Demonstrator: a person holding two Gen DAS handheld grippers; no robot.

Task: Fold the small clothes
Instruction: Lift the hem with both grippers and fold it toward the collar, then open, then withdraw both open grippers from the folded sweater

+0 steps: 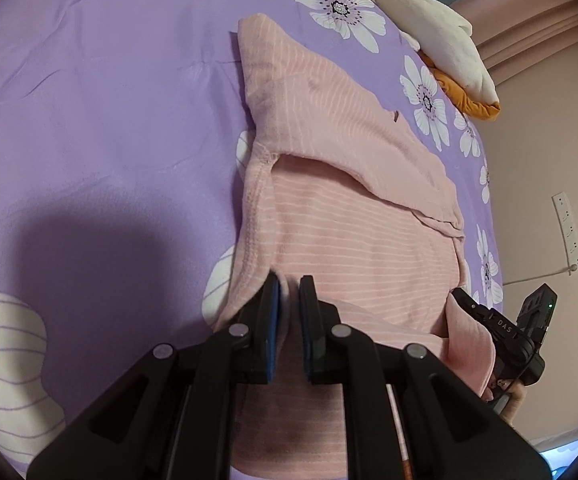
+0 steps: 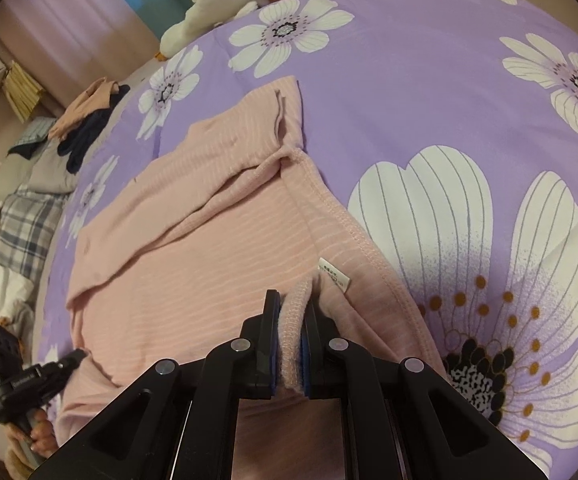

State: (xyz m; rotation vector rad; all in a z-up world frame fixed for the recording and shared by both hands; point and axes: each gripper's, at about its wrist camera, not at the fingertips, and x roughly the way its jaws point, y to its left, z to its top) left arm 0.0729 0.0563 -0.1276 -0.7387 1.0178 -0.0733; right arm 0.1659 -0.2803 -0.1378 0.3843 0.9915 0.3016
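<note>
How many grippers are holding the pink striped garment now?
2. The left gripper pinches one near corner of the pink garment; the right gripper pinches the other, at the hem.

Both wrist views close, facing forward; sharing pink garment (image 1: pixel 353 216)

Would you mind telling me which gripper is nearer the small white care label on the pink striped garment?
Right. The right gripper pinches the hem just beside the white care label. The left gripper grips the pink striped garment at the opposite corner.
</note>
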